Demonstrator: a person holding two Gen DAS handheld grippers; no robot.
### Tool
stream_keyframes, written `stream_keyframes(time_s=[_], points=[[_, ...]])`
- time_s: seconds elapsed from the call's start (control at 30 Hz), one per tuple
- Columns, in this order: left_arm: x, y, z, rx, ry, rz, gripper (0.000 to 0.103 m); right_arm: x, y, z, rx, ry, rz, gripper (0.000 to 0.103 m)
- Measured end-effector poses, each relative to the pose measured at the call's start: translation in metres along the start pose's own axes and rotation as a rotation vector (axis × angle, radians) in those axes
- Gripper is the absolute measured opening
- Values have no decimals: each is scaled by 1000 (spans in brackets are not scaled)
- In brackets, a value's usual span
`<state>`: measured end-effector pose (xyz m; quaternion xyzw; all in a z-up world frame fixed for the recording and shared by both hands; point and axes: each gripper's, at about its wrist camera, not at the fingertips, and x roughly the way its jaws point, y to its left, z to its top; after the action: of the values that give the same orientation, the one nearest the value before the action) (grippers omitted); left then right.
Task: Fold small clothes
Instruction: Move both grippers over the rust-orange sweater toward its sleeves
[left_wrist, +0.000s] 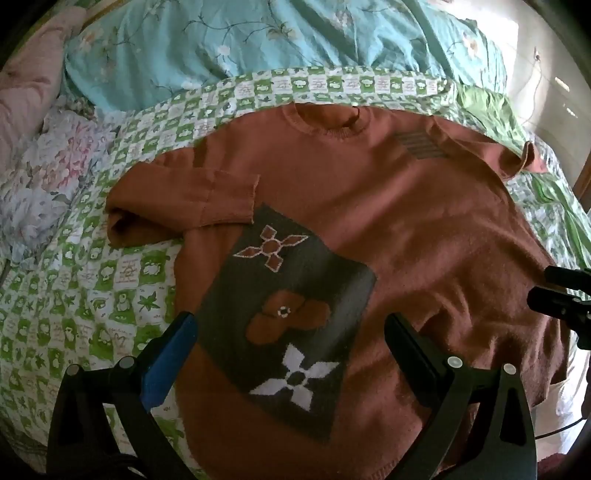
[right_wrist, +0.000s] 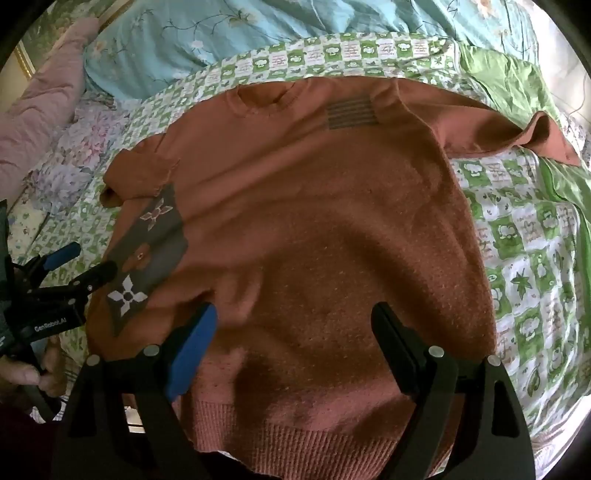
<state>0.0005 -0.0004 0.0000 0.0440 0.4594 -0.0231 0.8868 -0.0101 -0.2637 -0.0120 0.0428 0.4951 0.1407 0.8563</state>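
A rust-orange knitted sweater (right_wrist: 332, 229) lay face up and spread flat on the bed, its ribbed hem toward the near edge and its round ribbed collar toward the pillows. The knit looked soft and slightly fuzzy, with small pale flecks across the body. On one side of the front sat a dark grey rectangular panel (left_wrist: 295, 302) bearing three four-petalled flower shapes: an orange one outlined in white, a rounder orange one with a small white ring at its centre, and a white one. A small patch of grey stripes (right_wrist: 351, 114) sat near the shoulder. One sleeve (left_wrist: 192, 199) was folded across the chest, its cuff touching the panel's top corner; the other sleeve (right_wrist: 517, 136) trailed out over the bedding.

The left gripper (left_wrist: 288, 347) hung over the panel with its jaws spread wide and nothing between them, one finger faced with a blue pad (left_wrist: 166, 362). The right gripper (right_wrist: 291, 343) hovered over the lower body of the sweater, likewise released. The left tool's black body read "GenRobot.AI".

Beneath lay a green-and-white checked quilt (right_wrist: 517, 236) printed with leaves and small figures, then a crumpled turquoise floral duvet (left_wrist: 258, 40) and a pink floral pillow (left_wrist: 55, 166).
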Motion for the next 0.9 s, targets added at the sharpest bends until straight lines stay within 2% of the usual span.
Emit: stream_keyframes(time_s=[0.9], points=[[4,-2,-5,11,-2,3,101,-1,2,0,-6,2,-5,86]])
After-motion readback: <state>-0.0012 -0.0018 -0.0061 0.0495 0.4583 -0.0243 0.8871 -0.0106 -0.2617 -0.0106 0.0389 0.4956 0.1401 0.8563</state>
